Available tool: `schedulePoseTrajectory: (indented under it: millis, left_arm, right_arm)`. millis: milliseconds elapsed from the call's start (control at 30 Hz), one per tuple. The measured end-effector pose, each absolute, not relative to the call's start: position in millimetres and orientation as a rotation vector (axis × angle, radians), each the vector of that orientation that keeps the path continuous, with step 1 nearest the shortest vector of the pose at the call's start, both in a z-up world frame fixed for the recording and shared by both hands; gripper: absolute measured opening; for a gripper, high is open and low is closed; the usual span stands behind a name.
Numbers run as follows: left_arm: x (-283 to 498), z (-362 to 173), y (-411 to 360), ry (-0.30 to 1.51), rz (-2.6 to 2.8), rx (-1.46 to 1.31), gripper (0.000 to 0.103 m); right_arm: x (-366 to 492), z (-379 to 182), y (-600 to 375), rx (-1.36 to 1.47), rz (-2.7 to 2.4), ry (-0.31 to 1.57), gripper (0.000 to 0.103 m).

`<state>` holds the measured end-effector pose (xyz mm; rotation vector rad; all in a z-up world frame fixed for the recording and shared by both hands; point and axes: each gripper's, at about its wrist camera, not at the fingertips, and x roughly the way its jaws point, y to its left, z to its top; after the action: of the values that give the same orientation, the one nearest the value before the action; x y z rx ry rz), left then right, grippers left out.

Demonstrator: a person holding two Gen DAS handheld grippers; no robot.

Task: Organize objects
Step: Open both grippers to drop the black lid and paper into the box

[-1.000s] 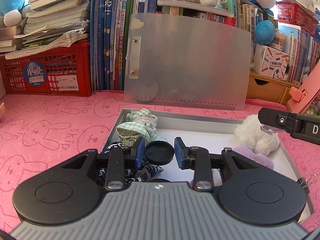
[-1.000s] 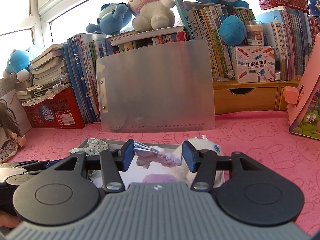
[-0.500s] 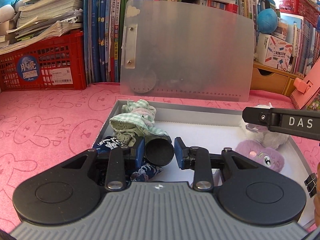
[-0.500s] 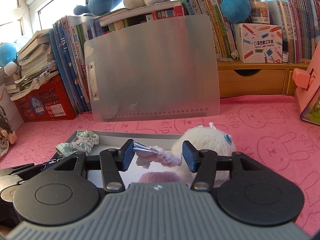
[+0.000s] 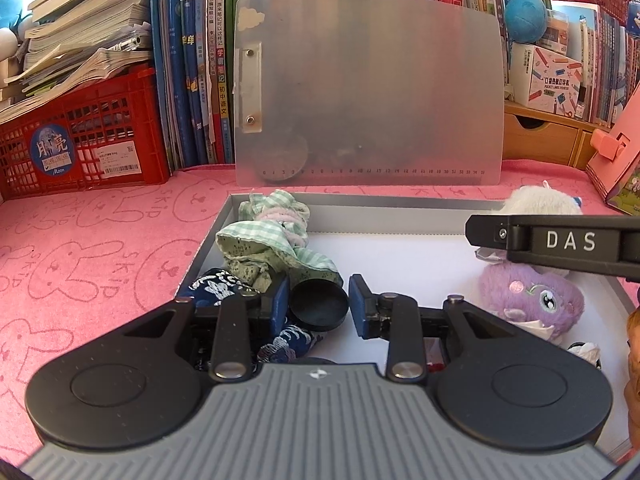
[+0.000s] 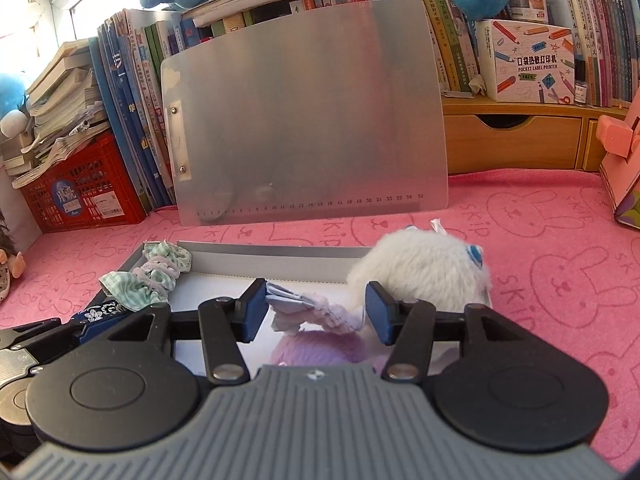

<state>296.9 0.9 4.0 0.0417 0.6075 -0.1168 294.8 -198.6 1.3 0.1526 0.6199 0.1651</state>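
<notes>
A grey tray (image 5: 360, 204) with a white floor lies on the pink cloth. In it are green checked scrunchies (image 5: 272, 236), a dark blue patterned cloth (image 5: 216, 286), a purple plush (image 5: 532, 300) and a white fluffy plush (image 6: 424, 268). My left gripper (image 5: 318, 306) stands around a round black lid (image 5: 318, 306), its jaws slightly wider than the lid. My right gripper (image 6: 316, 310) is open over the tray's right part, with a pale tag and ribbon (image 6: 304, 306) between its jaws. The right gripper's finger (image 5: 560, 242) crosses the left wrist view.
A frosted clipboard (image 5: 368, 88) leans upright behind the tray. A red crate (image 5: 80, 148) with stacked books stands at the back left, upright books behind. A wooden drawer unit (image 6: 512, 142) and a pink box (image 6: 624, 160) are at the right.
Both grippers have dropped lower and closer to the tray. The black lid stays between the left jaws and the tag between the right jaws.
</notes>
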Motion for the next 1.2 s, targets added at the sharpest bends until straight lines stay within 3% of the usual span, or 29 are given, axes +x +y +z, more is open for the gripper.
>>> schedulePoseTrajectory:
  millis: [367, 700, 1133, 1200]
  left_arm:
    - [298, 2, 1, 0.619, -0.123, 0.045, 0.04]
    - [292, 7, -6, 0.626, -0.164, 0.033, 0.072]
    - [273, 25, -10, 0.599, -0.199, 0.044, 0.097]
    - [270, 29, -10, 0.59, -0.201, 0.05, 0.099]
  right_arm:
    - [302, -2, -189, 0.104, 0.178, 0.68, 0.065]
    - [299, 3, -190, 0.108, 0.184, 0.692, 0.078]
    - [284, 24, -201, 0.139, 0.192, 0.657, 0.091]
    - [281, 27, -203, 0.14, 0.18, 0.65, 0.098]
